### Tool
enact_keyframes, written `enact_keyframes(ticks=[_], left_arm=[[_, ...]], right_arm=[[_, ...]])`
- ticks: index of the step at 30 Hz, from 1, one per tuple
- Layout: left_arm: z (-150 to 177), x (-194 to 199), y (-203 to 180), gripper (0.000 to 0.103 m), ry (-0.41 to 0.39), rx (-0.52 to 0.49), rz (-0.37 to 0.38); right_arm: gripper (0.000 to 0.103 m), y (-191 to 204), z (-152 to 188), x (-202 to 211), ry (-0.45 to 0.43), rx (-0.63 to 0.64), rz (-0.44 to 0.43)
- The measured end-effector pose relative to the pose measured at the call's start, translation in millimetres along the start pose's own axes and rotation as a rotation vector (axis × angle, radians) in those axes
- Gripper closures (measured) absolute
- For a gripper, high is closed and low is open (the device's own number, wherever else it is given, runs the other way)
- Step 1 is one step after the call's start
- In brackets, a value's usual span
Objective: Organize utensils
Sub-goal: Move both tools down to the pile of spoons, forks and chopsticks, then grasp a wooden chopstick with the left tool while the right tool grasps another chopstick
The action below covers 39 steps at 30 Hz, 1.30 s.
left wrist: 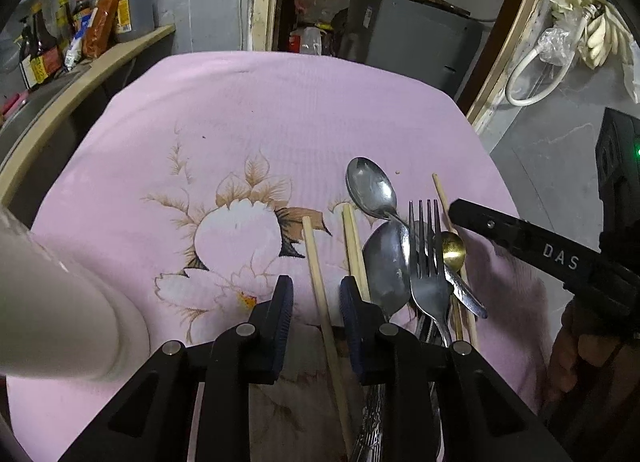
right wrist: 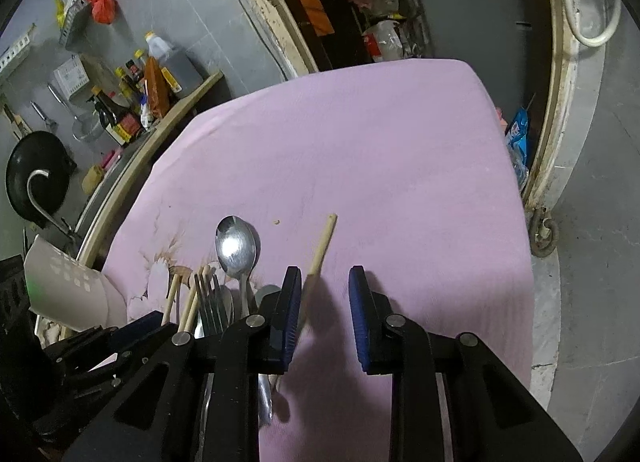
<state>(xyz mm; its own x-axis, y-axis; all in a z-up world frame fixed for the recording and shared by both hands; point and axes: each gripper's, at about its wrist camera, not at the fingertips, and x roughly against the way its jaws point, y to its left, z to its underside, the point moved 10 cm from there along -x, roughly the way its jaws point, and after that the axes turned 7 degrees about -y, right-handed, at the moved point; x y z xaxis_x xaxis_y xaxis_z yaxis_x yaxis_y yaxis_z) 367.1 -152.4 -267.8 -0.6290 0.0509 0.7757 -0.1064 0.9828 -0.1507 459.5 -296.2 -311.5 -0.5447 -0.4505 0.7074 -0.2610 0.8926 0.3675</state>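
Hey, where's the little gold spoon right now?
In the left wrist view, the gold spoon lies on the pink tablecloth in the utensil pile's right part, just right of the fork and beneath the right tool.

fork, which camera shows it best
The left wrist view: the fork lies in full sight, tines pointing away, across the spoons on the pink cloth. The right wrist view shows only its tines; the gripper body hides the handle.
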Motion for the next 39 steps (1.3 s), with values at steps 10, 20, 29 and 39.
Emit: enact_keyframes(ticks=[10, 20, 29, 39], left_arm=[[-2.0, -5.8, -3.5, 0.080, 0.037, 0.010, 0.021], [5.2, -3.5, 4.7, 0.098, 0.072, 0.091, 0.051], [-10.1, 30.7, -8.2, 0.098, -0.048, 0.072, 0.099], [-41.9, 96.7, -5.4, 0.098, -0.226, 0.061, 0.183]], right_arm=[[0.081, 13.0, 1.0, 0.7, 0.094, 0.133, 0.108], [0.084, 17.3, 3.1, 3.5, 0.150, 0.244, 0.175], [0.099, -8.7, -8.6, 43.1, 0.026, -0.185, -0.064], [0.099, 46.7, -21.1, 132.1, -0.262, -0.153, -0.172]])
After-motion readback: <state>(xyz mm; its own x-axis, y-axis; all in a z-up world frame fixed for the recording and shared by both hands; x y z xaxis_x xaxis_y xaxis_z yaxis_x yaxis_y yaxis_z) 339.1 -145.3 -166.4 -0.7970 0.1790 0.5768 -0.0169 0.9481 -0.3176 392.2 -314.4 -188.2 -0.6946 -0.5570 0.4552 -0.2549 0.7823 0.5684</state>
